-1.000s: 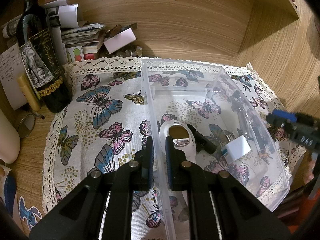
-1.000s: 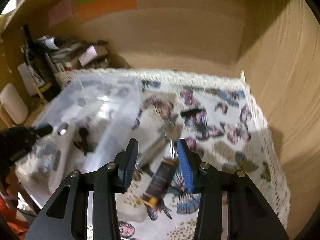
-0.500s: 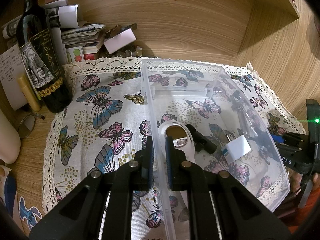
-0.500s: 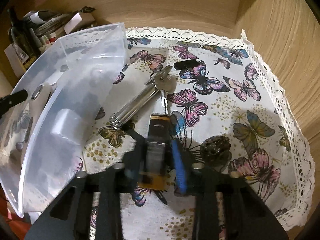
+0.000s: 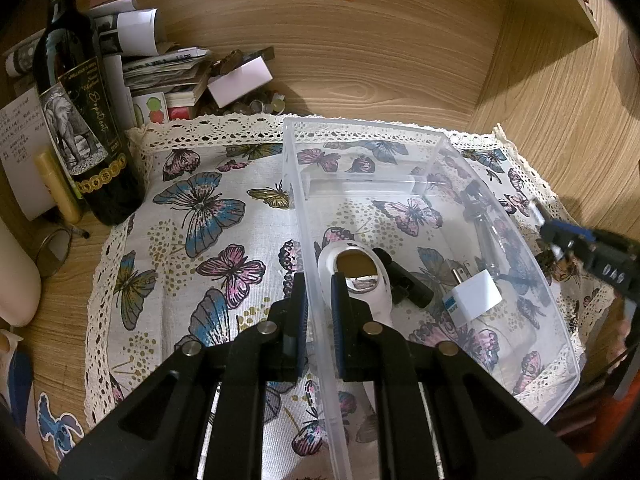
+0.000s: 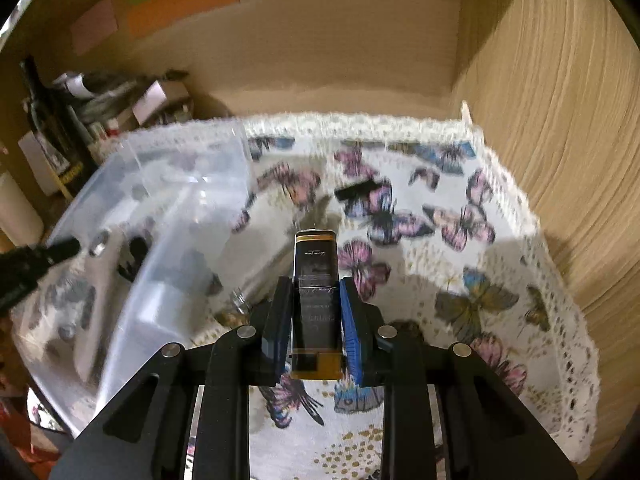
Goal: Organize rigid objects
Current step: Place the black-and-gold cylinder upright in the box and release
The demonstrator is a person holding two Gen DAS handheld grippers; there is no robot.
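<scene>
My right tongs (image 6: 315, 324) grip a black, gold-trimmed lighter (image 6: 315, 276) by its sides, lifted off the surface and pointing toward twelve o'clock. At nine o'clock of it stands the clear plastic bin (image 5: 434, 140), whose left wall my left tongs (image 5: 319, 300) pinch. Inside lie a white bottle opener (image 5: 370, 280), a black cylinder (image 5: 408, 280) and a white plug (image 5: 474, 298).

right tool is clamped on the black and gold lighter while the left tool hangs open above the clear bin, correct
Not quite. The right tool does clamp the black and gold lighter, but the left tool is not open: the left wrist view shows it shut on the side wall of the clear bin.
</scene>
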